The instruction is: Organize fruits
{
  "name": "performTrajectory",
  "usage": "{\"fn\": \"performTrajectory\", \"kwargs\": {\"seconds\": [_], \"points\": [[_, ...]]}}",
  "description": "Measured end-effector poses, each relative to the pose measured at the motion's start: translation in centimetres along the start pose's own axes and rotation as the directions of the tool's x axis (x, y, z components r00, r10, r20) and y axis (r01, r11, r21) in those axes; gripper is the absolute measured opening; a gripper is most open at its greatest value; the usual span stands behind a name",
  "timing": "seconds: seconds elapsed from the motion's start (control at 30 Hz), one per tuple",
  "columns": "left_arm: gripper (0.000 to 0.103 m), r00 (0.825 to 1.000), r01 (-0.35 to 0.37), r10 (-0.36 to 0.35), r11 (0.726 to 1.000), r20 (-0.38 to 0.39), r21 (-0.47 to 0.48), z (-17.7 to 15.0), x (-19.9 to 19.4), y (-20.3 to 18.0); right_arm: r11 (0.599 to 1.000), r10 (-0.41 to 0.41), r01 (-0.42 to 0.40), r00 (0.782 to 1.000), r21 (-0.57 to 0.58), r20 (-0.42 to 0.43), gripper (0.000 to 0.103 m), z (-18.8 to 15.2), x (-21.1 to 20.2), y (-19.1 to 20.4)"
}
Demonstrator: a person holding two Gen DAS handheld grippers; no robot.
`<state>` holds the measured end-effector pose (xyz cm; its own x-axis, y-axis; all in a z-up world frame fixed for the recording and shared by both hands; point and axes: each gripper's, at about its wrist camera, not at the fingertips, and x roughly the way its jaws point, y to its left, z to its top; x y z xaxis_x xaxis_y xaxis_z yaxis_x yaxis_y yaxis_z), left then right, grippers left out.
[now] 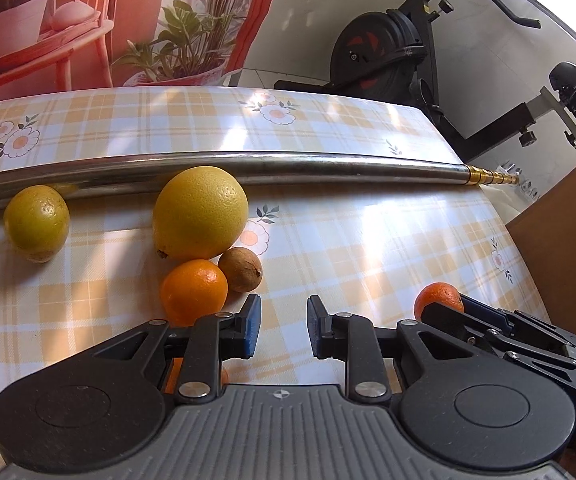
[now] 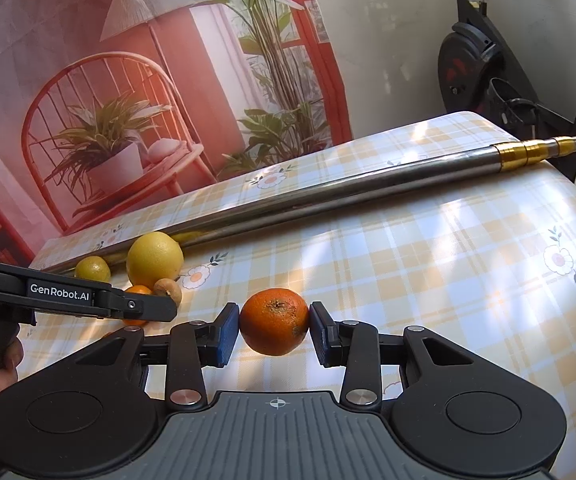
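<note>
Right wrist view shows the right gripper [image 2: 274, 330] closed on a small orange mandarin [image 2: 275, 321], its blue pads [image 2: 227, 330] pressed against either side of the fruit. The mandarin's skin is deep orange with a brownish, scuffed stem scar facing the camera and a dark blemish near its right edge; whether it rests on the checked tablecloth [image 2: 428, 280] or is lifted off it cannot be told. Left of the mandarin sits a cluster of fruit against a long steel pole [image 2: 328, 204]: a large yellow citrus [image 2: 154, 258], a smaller yellow-green lemon [image 2: 93, 269] further left, a round orange [image 2: 137, 291] and a brown fruit [image 2: 169, 289] in front of the large citrus. In the left wrist view the left gripper [image 1: 283, 330] holds nothing, its jaws standing narrowly apart over bare cloth, just right of the orange [image 1: 193, 291] and the brown fruit [image 1: 240, 275], with the mandarin [image 1: 438, 299] farther right, partly hidden behind the right gripper [image 1: 484, 320].
</note>
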<state>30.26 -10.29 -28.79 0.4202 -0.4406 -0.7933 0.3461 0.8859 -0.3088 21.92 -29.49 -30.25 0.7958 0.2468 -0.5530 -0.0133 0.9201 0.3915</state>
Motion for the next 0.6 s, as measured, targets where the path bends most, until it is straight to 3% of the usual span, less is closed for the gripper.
{"fn": "performTrajectory", "kwargs": {"seconds": [0.3, 0.6], "points": [[0.025, 0.998, -0.053, 0.055, 0.996, 0.034, -0.077, 0.5, -0.9, 2.4, 1.0, 0.008, -0.009, 1.0, 0.011, 0.007, 0.035, -0.1, 0.2, -0.2], [0.026, 0.998, -0.012, 0.021, 0.99, 0.064, -0.143, 0.9, -0.4, 2.6, 1.0, 0.009, -0.009, 1.0, 0.021, 0.008, 0.035, -0.3, 0.1, -0.5]]}}
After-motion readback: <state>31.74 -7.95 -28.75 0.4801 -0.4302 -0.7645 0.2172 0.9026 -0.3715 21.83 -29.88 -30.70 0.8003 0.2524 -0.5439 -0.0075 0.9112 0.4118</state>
